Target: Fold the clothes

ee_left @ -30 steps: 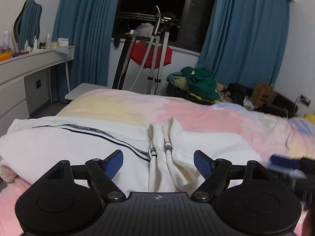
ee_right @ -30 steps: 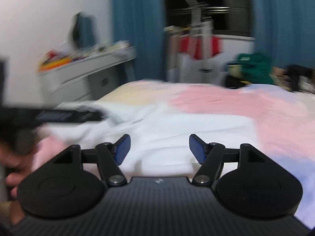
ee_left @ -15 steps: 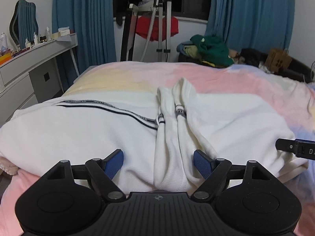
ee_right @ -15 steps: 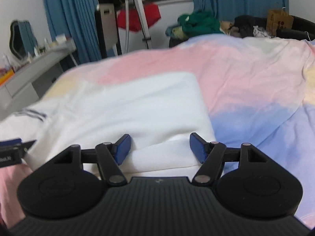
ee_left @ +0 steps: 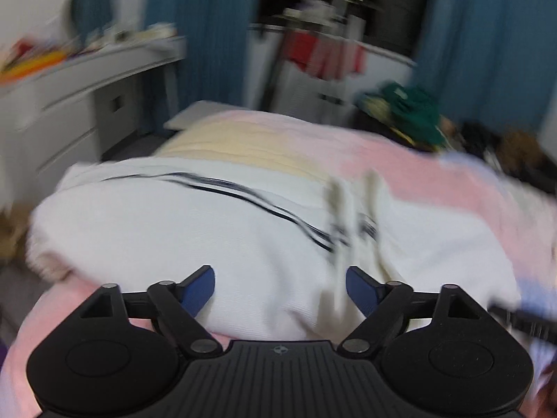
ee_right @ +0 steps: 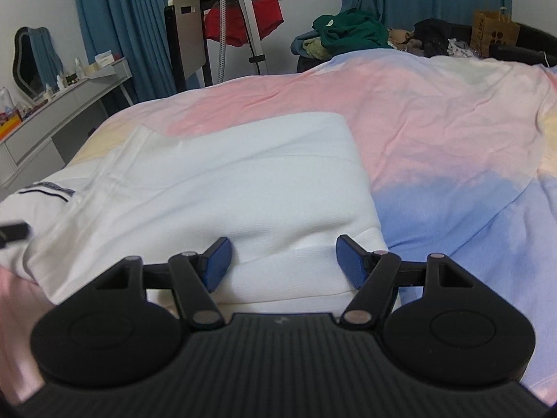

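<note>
white sweatshirt [ee_right: 222, 181] lies spread on the bed [ee_right: 435, 111]; soft, light, floppy knit, best pinched at its near hem. left claw [ee_left: 280, 289] and right claw [ee_right: 280, 261] both gape apart, empty.

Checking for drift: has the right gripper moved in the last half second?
No. The right gripper still straddles the white garment's near hem, and the red cloth by the window sits alike.

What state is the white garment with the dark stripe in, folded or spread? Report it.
Partly folded: the white garment with the dark stripe lies on the pastel bedspread with sleeves laid over its middle and a doubled near edge.
</note>
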`<state>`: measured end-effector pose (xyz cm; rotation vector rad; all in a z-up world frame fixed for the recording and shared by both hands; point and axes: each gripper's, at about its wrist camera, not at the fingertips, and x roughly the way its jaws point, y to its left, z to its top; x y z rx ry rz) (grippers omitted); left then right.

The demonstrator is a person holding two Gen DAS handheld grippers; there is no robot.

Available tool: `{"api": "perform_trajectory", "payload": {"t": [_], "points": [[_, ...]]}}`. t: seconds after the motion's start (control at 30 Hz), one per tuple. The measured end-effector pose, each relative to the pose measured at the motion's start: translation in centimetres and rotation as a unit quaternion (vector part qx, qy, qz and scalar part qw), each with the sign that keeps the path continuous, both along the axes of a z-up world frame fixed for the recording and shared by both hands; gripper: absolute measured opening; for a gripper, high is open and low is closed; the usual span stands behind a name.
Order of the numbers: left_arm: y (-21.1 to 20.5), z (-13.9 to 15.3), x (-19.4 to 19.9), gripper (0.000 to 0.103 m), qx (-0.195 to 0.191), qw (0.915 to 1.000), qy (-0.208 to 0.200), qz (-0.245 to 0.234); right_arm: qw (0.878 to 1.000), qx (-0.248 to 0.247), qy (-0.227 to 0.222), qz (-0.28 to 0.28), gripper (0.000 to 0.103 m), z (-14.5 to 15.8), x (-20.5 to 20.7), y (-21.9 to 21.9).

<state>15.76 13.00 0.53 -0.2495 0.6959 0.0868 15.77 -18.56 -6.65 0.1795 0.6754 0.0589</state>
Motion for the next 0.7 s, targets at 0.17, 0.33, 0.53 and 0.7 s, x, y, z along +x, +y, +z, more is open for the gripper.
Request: {"api": "perform_trajectory", "payload": {"t": [0.17,0.33,0.53,0.7], "points": [[7.3,-0.3,-0.2,0.090,-0.122,0.9846,0.017,0.124,1.000,-0.001,-0.004,-0.003,0.070,-0.1,-0.1,0.1],[12.0,-2.3,-0.2,0.090,-0.242,0.9514,0.034,0.187,1.000,-0.012,-0.008,0.000,0.070,0.0,-0.2,0.3],[14.9,-5.9,1.8,0.090,-0.319,0.9185,0.033,0.231,1.000,-0.010,-0.013,-0.003,0.070,0.0,-0.4,0.3],[16.6,-7.0,3.9,0.088,-0.303,0.9161,-0.009,0.262,0.999,-0.027,-0.046,0.003,0.069,0.8,-1.3,0.6]]}}
